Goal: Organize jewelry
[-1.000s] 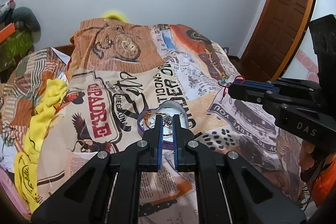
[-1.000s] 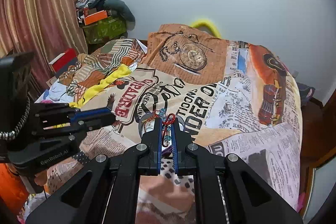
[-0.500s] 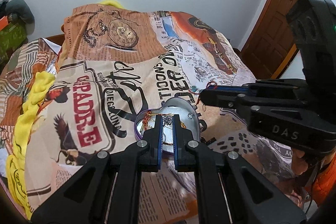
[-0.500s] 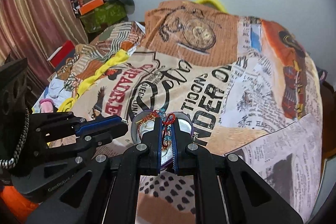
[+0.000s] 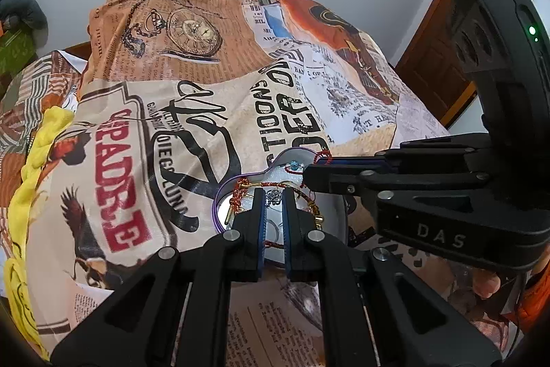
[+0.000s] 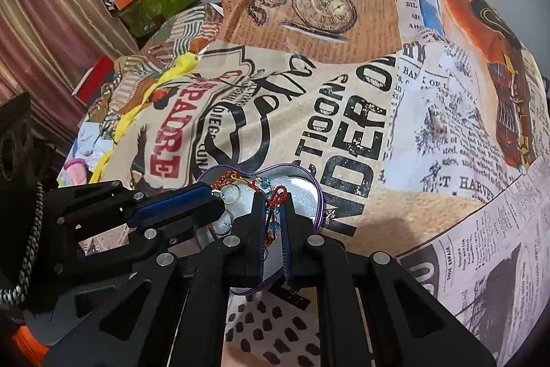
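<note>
We hold both ends of the red beaded bracelet over the heart-shaped box on the bedspread. The right gripper pinches one end, the left gripper the other. Next, we think, lower it in and let go. "DAS" is written on one gripper.
</note>
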`<act>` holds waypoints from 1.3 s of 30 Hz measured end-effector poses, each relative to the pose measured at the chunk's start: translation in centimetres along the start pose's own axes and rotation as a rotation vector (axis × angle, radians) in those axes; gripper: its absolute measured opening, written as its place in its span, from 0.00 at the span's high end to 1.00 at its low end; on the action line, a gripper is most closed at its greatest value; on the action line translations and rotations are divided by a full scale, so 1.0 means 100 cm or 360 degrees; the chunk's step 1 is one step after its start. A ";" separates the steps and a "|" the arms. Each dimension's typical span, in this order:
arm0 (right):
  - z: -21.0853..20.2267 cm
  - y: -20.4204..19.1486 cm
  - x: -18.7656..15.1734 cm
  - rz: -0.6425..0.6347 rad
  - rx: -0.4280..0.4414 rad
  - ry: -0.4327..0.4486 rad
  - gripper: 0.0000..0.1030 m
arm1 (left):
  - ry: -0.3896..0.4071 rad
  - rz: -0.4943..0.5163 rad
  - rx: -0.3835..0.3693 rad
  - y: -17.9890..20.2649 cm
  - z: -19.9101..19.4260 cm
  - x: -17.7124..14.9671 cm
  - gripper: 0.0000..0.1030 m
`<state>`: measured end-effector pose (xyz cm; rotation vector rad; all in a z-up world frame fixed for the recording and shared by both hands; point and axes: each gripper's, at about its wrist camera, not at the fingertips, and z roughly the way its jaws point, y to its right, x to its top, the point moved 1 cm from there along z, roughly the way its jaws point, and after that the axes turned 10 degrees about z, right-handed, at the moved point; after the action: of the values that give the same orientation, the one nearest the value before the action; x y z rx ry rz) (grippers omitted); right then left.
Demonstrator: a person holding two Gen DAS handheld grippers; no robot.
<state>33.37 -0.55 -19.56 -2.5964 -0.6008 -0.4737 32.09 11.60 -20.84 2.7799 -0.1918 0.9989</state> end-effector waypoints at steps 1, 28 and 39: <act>0.001 0.000 0.001 0.0001 -0.0001 -0.0004 0.93 | -0.0003 -0.0002 0.0000 0.000 0.001 0.000 0.94; -0.096 -0.022 -0.011 -0.0026 -0.0027 0.0259 0.86 | 0.0256 0.0026 0.0135 0.025 -0.115 0.008 0.92; -0.246 -0.071 -0.075 -0.0149 -0.0019 0.0946 0.86 | 0.0851 0.0155 0.0281 0.085 -0.277 -0.017 0.70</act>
<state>18.04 -8.99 0.58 -2.2688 -0.5052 -1.2175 12.16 9.32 0.17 2.5454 -0.1681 1.8122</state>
